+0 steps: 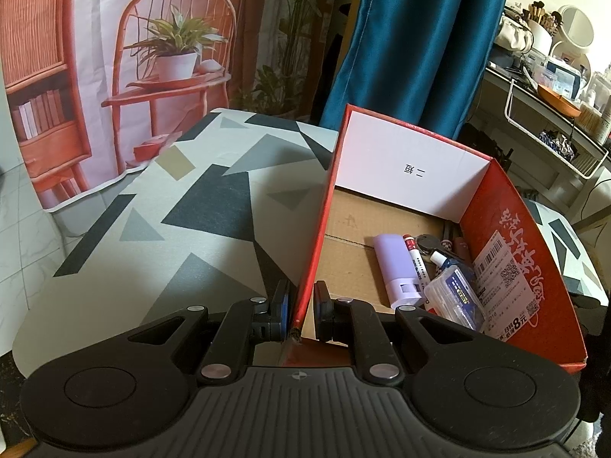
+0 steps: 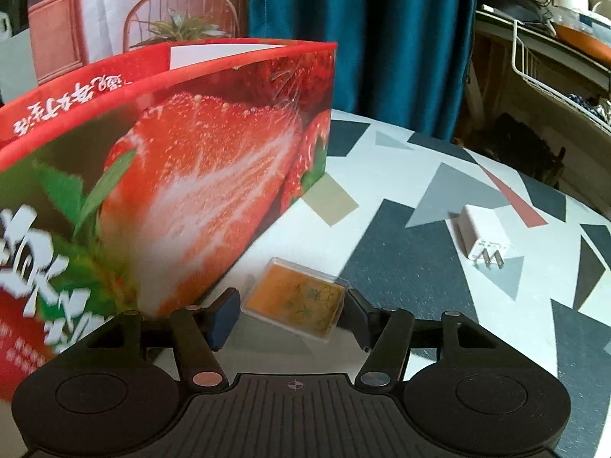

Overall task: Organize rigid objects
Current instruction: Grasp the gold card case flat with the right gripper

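One red box [image 1: 508,236] stands on the patterned table [image 1: 191,206]; my left gripper [image 1: 299,313] clamps its near wall. My right gripper [image 2: 292,316], fingers apart, straddles one clear case [image 2: 296,301]; one white charger [image 2: 483,238] lies near the right edge.

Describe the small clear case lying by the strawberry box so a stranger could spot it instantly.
Start at the tall red strawberry box on the patterned tablecloth. Just off the box's near corner lies a flat clear plastic case with an orange inside, between the open jaws of the right gripper. Unlike the white plug adapter farther right, it is transparent, orange and thin.
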{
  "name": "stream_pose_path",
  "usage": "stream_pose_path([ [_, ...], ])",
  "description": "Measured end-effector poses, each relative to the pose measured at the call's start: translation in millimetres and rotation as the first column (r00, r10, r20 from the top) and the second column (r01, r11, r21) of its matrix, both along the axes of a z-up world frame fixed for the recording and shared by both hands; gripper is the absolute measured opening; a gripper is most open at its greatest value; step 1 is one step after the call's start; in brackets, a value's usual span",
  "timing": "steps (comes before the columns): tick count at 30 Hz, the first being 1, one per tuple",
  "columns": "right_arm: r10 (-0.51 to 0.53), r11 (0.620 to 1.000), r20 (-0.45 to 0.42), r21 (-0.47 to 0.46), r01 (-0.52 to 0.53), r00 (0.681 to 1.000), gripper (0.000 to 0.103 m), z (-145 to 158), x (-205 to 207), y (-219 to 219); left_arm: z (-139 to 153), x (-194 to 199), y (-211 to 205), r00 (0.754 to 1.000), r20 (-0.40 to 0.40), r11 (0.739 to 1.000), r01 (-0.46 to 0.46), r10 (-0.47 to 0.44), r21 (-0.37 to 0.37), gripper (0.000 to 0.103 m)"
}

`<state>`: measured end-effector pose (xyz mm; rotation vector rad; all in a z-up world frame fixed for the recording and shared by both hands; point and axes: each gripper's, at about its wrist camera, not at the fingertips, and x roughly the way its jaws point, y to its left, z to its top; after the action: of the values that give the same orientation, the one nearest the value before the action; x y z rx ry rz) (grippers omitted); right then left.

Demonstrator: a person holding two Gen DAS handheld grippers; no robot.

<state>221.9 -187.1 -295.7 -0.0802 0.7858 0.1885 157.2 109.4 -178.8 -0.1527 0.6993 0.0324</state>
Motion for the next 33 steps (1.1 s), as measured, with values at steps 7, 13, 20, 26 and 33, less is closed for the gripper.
stream_pose_path([
  [7, -0.072, 0.997, -0.023, 0.033, 0.073, 0.997, 0.06, 1.8, -13.5, -30.4, -0.5, -0.4, 0.2, 1.0, 0.002, 1.0, -0.002, 0.002, -0.003, 0.013],
  [13, -0.069, 0.997, -0.012, 0.035, 0.07, 0.998, 0.063, 4.4, -14.5, -34.0, -0.4, -0.3, 0.0, 1.0, 0.002, 1.0, -0.004, 0.004, -0.002, 0.013],
  [20, -0.018, 1.0, -0.022, -0.001, 0.018, 1.0, 0.064, 0.0, 9.4, -22.4, -0.3, -0.3, -0.1, 1.0, 0.001, 1.0, -0.002, 0.002, 0.001, 0.013],
  [26, -0.025, 1.0, -0.011, 0.018, 0.025, 1.0, 0.058, -1.5, 10.7, -22.0, -0.4, -0.6, -0.2, 1.0, 0.002, 1.0, -0.003, 0.003, 0.0, 0.013],
  [33, -0.037, 0.999, 0.007, 0.016, 0.037, 0.999, 0.057, -2.2, 4.5, -20.3, -0.7, -0.4, 0.0, 1.0, 0.002, 1.0, -0.003, 0.003, 0.0, 0.013],
])
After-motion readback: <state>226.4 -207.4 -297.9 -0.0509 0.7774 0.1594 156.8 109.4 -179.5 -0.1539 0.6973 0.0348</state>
